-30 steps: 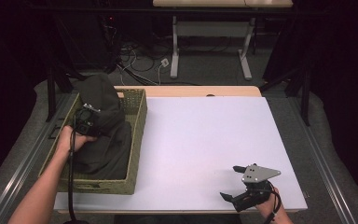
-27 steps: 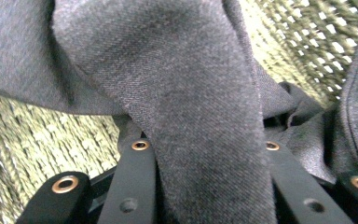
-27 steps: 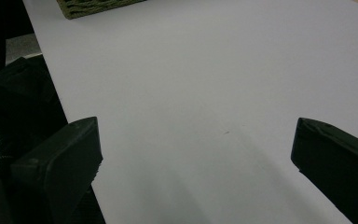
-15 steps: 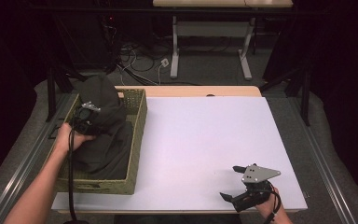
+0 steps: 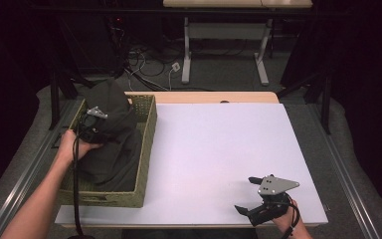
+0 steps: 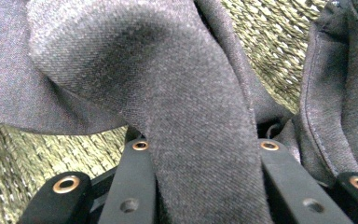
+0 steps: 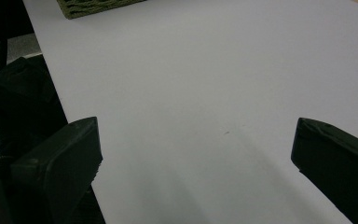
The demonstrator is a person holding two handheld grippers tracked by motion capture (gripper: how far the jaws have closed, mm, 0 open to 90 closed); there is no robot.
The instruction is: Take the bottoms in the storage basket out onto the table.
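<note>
— Dark grey cloth (image 6: 186, 93), a heavy garment: where does it sit?

— Pinched in the left gripper (image 5: 95, 130). In the left gripper view a fold of it runs down between the two black jaws, which are clamped on it. The rest drapes below and beyond that gripper, into the woven basket (image 5: 146, 149).

— And the basket?

— Olive wicker, right under the left gripper, on the white surface (image 5: 219, 149); its weave shows behind the cloth.

— What about the other hand?

— Right gripper (image 5: 256, 206) rests well away from the basket, low over the surface near its edge. Its jaws stand wide apart, with bare white surface between them.
</note>
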